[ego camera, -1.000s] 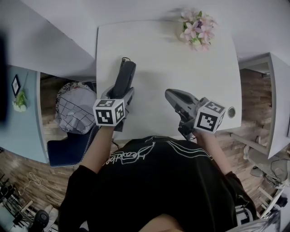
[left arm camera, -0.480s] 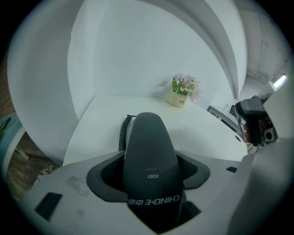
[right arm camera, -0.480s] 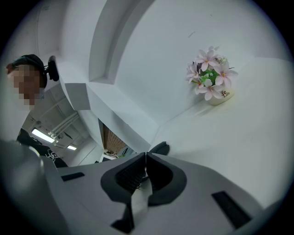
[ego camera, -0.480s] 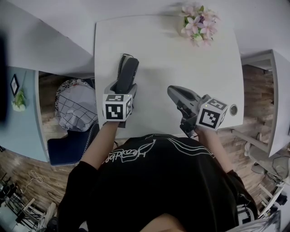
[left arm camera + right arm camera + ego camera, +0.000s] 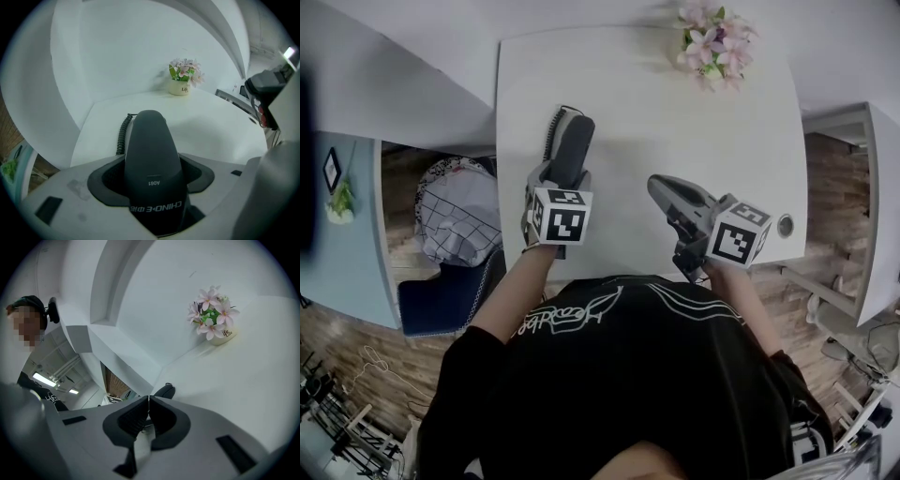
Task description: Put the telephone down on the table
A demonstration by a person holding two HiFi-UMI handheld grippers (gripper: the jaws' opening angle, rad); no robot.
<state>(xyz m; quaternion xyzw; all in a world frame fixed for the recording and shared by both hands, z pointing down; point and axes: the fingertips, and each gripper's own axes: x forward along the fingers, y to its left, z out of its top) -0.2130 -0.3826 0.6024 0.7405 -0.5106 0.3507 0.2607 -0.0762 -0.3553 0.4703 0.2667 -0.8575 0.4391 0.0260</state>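
My left gripper [image 5: 555, 178], clamped on the phone [image 5: 573, 148], has dipped and rolled, bringing it low over the table [image 5: 694, 131], so I judge set-down near; the right gripper [image 5: 664, 190] idles, jaws together.

A small pot of pink flowers [image 5: 710, 42] sits close by the white wall [image 5: 412, 84] — off to the left, a wire basket [image 5: 455, 223] stands beside a dark blue seat [image 5: 441, 302] on wooden floor [image 5: 337, 349].
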